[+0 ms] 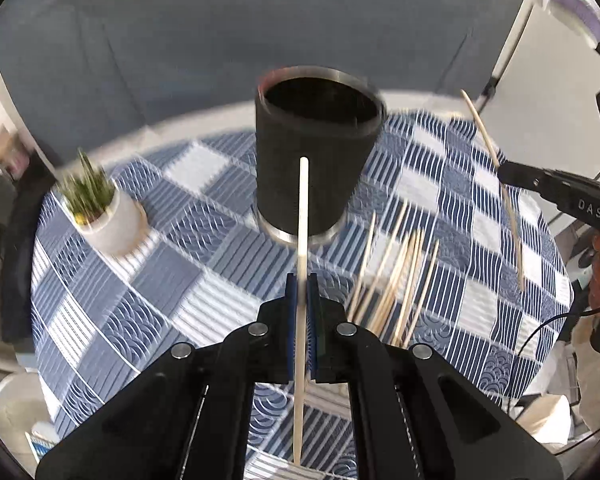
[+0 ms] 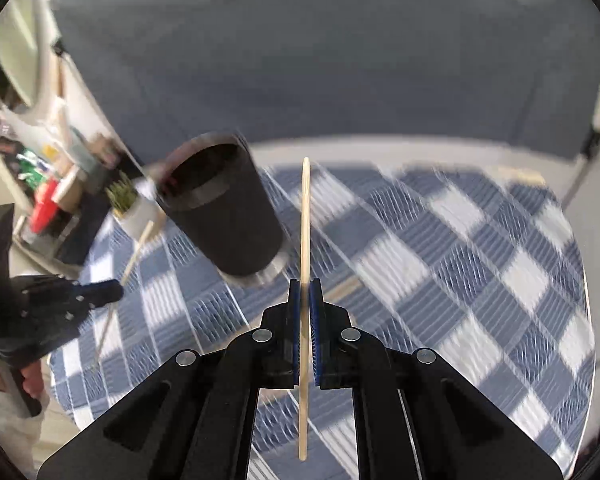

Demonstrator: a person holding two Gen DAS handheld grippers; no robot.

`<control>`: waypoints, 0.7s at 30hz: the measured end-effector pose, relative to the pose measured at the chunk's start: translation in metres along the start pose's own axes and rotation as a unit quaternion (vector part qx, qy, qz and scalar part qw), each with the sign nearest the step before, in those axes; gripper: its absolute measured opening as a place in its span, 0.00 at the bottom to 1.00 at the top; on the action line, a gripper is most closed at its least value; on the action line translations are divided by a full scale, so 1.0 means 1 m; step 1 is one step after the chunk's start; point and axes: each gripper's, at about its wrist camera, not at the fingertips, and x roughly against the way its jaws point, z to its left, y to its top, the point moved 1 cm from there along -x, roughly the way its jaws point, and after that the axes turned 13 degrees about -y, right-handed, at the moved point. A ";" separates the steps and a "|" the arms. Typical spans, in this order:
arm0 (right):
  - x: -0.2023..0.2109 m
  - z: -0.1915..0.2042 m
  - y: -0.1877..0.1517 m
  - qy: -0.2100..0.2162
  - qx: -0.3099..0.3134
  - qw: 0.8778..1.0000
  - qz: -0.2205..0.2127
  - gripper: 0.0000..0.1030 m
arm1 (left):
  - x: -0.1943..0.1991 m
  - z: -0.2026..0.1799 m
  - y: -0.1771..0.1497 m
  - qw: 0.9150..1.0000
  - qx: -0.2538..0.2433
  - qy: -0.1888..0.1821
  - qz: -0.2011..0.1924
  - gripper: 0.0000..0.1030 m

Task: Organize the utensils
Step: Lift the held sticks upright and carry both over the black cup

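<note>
A black cylindrical holder (image 1: pixel 312 160) with a metal base stands on the blue-and-white checked tablecloth (image 1: pixel 172 280); it also shows in the right wrist view (image 2: pixel 224 208). My left gripper (image 1: pixel 302 284) is shut on a wooden chopstick (image 1: pixel 302 220) that points toward the holder. My right gripper (image 2: pixel 305 288) is shut on another chopstick (image 2: pixel 305 220), held right of the holder. In the left wrist view the right gripper (image 1: pixel 504 172) holds its chopstick (image 1: pixel 496 168) above the table. Several loose chopsticks (image 1: pixel 396 280) lie on the cloth right of the holder.
A small white pot with a green plant (image 1: pixel 108 216) stands left of the holder. The round table's edge (image 2: pixel 584 320) curves at the right. A dark sofa (image 1: pixel 260 40) lies behind the table. Cluttered shelves (image 2: pixel 48 184) are at the far left.
</note>
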 end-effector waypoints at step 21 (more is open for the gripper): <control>0.032 0.066 0.117 0.142 0.044 0.962 -0.227 0.05 | 0.052 -0.005 0.112 0.978 -0.024 -0.033 -0.205 0.05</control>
